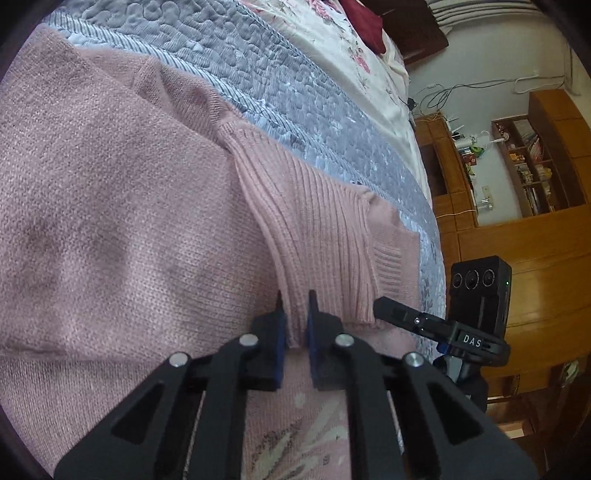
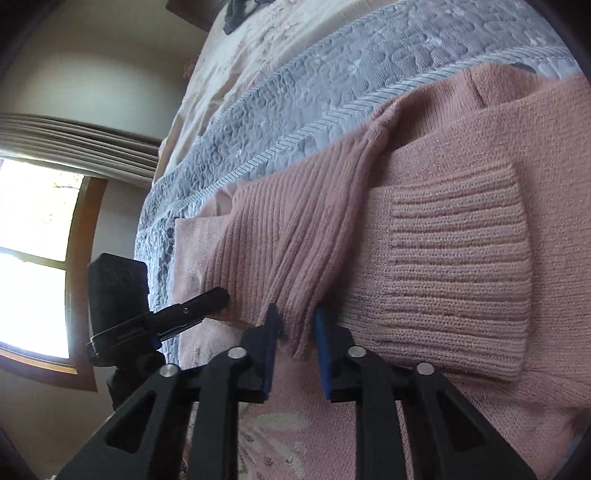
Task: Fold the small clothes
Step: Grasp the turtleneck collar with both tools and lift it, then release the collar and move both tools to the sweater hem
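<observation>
A pink knit sweater lies spread on a bed. One sleeve is pulled across it, ending in a ribbed cuff. My left gripper is shut on the cuff's hem near its left side. My right gripper is shut on the same ribbed cuff further right. One of the right gripper's fingers shows at the cuff's right corner. One of the left gripper's fingers shows at its left corner. A second ribbed cuff lies flat on the sweater body.
A grey quilted blanket lies under the sweater, with a white floral sheet and a dark red cloth beyond it. Wooden cabinets and shelves stand past the bed's edge. A bright window is on the other side.
</observation>
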A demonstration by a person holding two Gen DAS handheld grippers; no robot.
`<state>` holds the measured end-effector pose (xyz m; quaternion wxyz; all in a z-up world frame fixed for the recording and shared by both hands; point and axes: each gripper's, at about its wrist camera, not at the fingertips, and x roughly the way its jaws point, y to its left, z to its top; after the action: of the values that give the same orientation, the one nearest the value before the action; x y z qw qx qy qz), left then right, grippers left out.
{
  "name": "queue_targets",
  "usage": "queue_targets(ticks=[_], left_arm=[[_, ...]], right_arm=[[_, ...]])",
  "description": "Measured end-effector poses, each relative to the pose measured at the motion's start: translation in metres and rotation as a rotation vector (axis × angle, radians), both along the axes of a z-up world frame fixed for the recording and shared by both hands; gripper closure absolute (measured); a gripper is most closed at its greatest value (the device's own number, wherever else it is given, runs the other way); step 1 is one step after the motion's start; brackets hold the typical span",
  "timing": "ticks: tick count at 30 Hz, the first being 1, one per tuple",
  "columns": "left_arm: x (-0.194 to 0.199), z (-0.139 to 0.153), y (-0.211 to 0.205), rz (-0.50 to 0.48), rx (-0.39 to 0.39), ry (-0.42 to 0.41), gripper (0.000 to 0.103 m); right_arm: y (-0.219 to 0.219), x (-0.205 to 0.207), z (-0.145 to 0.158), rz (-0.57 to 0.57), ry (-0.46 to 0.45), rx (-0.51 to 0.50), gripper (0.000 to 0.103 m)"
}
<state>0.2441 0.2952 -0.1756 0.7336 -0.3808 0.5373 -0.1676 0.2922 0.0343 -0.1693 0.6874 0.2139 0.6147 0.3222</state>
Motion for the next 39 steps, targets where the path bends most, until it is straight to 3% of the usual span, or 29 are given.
queue_targets(ticks=[6,11,17,21,23,29,32,36,39], left_arm=[[-0.007,0.015,0.022,-0.023,0.023,-0.057,0.096],[-0.010,-0.002,0.014,-0.081,0.105,-0.019,0.096],[-0.014,-0.013,0.012,-0.050,0.123,0.003,0.092],[-0.030,0.012,0.006,-0.055,0.252,-0.013,0.084],[-0.051,0.031,0.004,-0.056,0.334,-0.043,0.070],[-0.151,0.073,0.003,-0.084,0.535,-0.077,0.059],[-0.208,0.081,0.006,-0.092,0.613,-0.054,0.056],[-0.273,0.083,0.016,-0.073,0.683,-0.005,0.054],[-0.310,0.083,0.021,-0.043,0.703,0.025,0.050]], right_arm=[[-0.021,-0.004,0.027,0.020,-0.098,-0.071,0.092],[-0.010,-0.011,0.006,0.067,-0.091,-0.205,0.092],[-0.010,-0.015,-0.002,0.058,-0.104,-0.230,0.093],[-0.021,-0.031,0.021,0.042,-0.144,-0.196,0.082],[-0.028,-0.051,0.040,0.031,-0.193,-0.215,0.077],[-0.061,-0.144,0.078,0.027,-0.266,-0.257,0.063],[-0.076,-0.198,0.083,0.020,-0.276,-0.311,0.055],[-0.097,-0.262,0.078,0.006,-0.279,-0.410,0.054],[-0.112,-0.297,0.070,-0.022,-0.231,-0.403,0.053]])
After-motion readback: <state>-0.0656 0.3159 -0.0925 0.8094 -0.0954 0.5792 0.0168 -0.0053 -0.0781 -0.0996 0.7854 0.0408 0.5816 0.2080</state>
